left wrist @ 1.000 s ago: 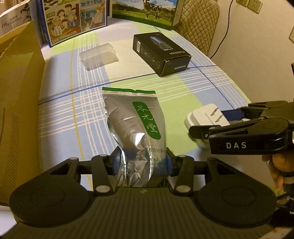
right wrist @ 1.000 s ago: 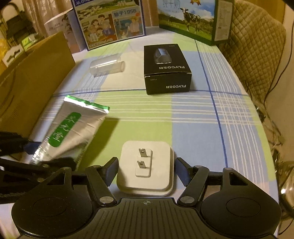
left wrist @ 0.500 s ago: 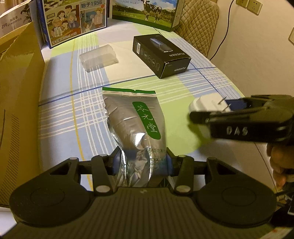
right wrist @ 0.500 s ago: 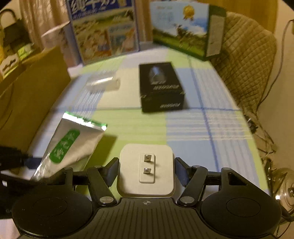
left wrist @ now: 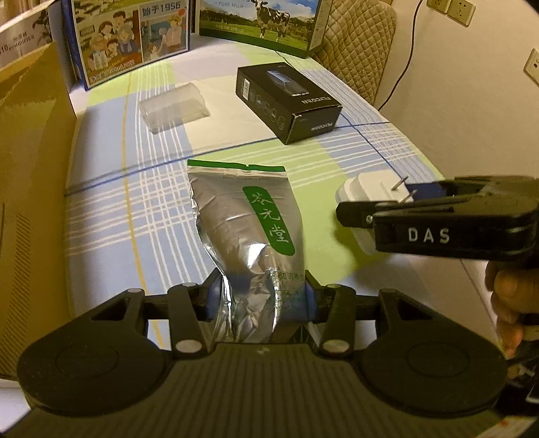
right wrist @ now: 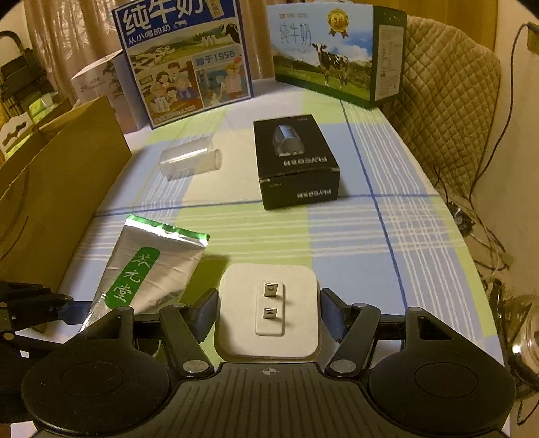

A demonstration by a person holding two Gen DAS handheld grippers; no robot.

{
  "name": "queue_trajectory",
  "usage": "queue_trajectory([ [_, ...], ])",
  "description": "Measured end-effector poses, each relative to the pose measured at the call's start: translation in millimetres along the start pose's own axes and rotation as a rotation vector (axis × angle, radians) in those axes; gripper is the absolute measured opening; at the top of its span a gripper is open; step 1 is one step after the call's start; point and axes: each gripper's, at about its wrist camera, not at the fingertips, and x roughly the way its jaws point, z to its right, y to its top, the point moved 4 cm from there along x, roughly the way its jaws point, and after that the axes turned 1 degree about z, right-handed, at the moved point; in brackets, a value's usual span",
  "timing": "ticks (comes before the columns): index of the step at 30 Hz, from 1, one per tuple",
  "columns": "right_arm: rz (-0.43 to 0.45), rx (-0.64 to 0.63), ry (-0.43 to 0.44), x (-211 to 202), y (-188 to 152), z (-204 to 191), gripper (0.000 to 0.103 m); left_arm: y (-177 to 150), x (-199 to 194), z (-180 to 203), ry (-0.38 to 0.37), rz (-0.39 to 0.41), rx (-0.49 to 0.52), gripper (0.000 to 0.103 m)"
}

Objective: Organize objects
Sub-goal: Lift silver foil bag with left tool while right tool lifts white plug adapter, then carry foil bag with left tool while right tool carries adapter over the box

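- Between the fingers of the left gripper [left wrist: 261, 300] sits a silver foil pouch [left wrist: 246, 229] with a green label; the jaws are closed on its crumpled lower end, and the rest of it reaches forward over the tablecloth [left wrist: 161, 188]. Whether its far end rests on the cloth cannot be told.
- Beside it, the right gripper [right wrist: 267, 311] has its jaws narrowed onto a white plug adapter [right wrist: 269, 300], prongs facing up; from the left wrist view it appears raised off the cloth.
- As a judgement, the tidying is at an early stage: two items are in hand, neither yet placed, and no clear destination shows, though the brown cardboard box [left wrist: 30, 161] at the left edge may be one.
- Left untouched further back are a clear plastic container [right wrist: 190, 161] lying on its side and a black product box [right wrist: 293, 161], well apart from each other.
- Behind them, two milk cartons [right wrist: 188, 64] stand along the far edge of the checked blue, green and white cloth.
- Around the table: a quilted chair back [right wrist: 448, 101], wall sockets [left wrist: 453, 10] with a trailing cable, and curtains, all under warm dim light.
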Motion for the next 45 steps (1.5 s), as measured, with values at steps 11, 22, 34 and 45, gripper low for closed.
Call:
queue_trajectory([
  [11,0.032,0.035,-0.027,-53,-15,-8,0.062,-10,-44,16,0.001,0.028,-0.006,0.042],
  [22,0.101,0.034,0.0,-129,-17,-47,0.062,-17,-126,26,-0.006,0.121,-0.044,0.042],
  [34,0.131,-0.034,0.074,-165,-22,-102,0.062,-40,-194,2,0.053,0.177,-0.097,0.042],
  [45,0.15,-0.124,0.153,-174,-17,-163,0.062,-50,-246,-39,0.141,0.22,-0.107,0.042],
])
